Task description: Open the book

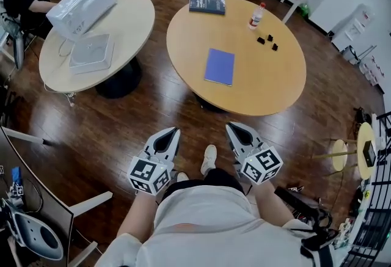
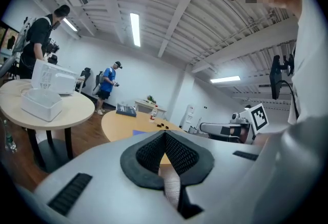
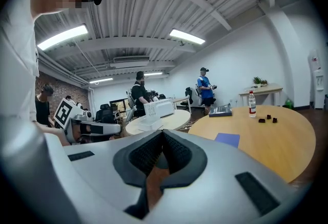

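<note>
A closed blue book (image 1: 220, 66) lies flat on the round wooden table (image 1: 269, 88), toward its near left side. It shows as a thin blue strip (image 2: 137, 132) in the left gripper view and as a blue patch (image 3: 228, 139) in the right gripper view. My left gripper (image 1: 171, 132) and right gripper (image 1: 233, 128) are held close to my body over the floor, well short of the table. Both point toward it. The jaws of each meet at the tip with nothing between them (image 2: 165, 134) (image 3: 163, 133).
A dark book (image 1: 207, 2), a water bottle (image 1: 256, 15) and small black blocks (image 1: 267, 41) sit on the far part of the table. A second round table (image 1: 131, 21) at left carries white boxes (image 1: 82, 6). People stand and sit at the back. My shoe (image 1: 209, 158) rests on the wooden floor.
</note>
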### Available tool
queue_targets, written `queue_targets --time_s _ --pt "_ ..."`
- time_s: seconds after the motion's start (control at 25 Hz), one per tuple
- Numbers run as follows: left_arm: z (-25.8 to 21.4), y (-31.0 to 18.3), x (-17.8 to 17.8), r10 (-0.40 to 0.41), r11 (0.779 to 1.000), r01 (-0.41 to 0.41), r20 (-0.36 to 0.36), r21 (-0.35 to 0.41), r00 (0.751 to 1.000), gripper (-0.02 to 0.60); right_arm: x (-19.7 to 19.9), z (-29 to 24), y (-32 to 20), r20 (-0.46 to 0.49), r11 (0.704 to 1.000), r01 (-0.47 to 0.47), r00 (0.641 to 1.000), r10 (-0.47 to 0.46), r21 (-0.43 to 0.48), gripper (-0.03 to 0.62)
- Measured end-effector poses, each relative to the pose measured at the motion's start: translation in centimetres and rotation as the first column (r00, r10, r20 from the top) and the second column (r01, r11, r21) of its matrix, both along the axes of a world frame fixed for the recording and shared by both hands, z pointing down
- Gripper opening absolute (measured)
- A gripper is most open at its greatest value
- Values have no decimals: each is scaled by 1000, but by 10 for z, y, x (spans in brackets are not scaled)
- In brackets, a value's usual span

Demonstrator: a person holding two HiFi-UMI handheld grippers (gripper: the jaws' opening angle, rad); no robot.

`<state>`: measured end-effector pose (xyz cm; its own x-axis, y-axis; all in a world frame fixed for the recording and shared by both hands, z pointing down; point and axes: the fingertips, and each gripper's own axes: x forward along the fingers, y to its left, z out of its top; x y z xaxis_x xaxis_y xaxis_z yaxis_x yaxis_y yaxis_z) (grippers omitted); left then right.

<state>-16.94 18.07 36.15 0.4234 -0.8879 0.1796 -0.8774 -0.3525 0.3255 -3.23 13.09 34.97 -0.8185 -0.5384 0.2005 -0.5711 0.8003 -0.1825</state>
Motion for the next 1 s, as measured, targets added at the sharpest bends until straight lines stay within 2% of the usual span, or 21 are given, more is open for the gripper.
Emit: queue_targets --time_s 0.28,0.68,1.0 --pt "-6 -60 12 9 1000 -9 42 9 999 6 14 -1 -62 40 1000 -23 999 22 9 3" --pt "-13 -162 67 7 1000 -6 53 -16 999 6 61 -1 -163 65 1000 1 998 -2 12 3" --pt "-9 -221 91 -1 1000 4 103 -27 995 6 86 2 -226 94 1000 9 995 -11 13 3"
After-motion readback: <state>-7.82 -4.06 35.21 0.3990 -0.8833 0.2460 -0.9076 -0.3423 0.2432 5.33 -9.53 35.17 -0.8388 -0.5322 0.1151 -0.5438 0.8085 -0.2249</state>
